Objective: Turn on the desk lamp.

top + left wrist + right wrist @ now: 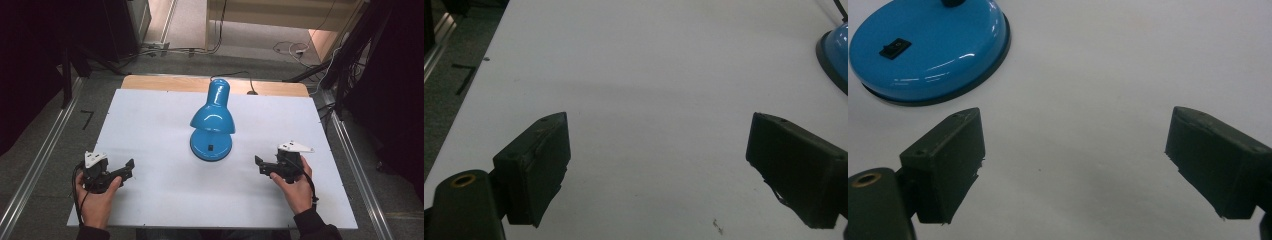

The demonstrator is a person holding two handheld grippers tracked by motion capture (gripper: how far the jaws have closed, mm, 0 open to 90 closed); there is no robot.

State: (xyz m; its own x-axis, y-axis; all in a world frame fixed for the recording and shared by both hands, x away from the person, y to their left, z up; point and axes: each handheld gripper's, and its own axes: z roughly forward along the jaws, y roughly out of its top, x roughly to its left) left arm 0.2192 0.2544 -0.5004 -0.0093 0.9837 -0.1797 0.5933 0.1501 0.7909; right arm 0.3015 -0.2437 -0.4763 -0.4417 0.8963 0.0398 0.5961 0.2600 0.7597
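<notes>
Two claws rest low over the white worktop (pixel 150 200), one on each side of a blue desk lamp (pixel 212 122) that stands upright at the middle, its round base (pixel 930 47) flat on the surface. The left claw (pixel 131 167) is spread wide and holds nothing, well apart from the lamp. The right claw (pixel 259 165) is equally wide, empty, near the base.

The blue desk lamp (pixel 212 125) stood mid-table, the one obstacle on the white tabletop (pixel 150 115). Bare surface lay on either side of it and in front of the left gripper (pixel 131 166) and the right gripper (pixel 258 164), whose jaws gaped with nothing between them.
</notes>
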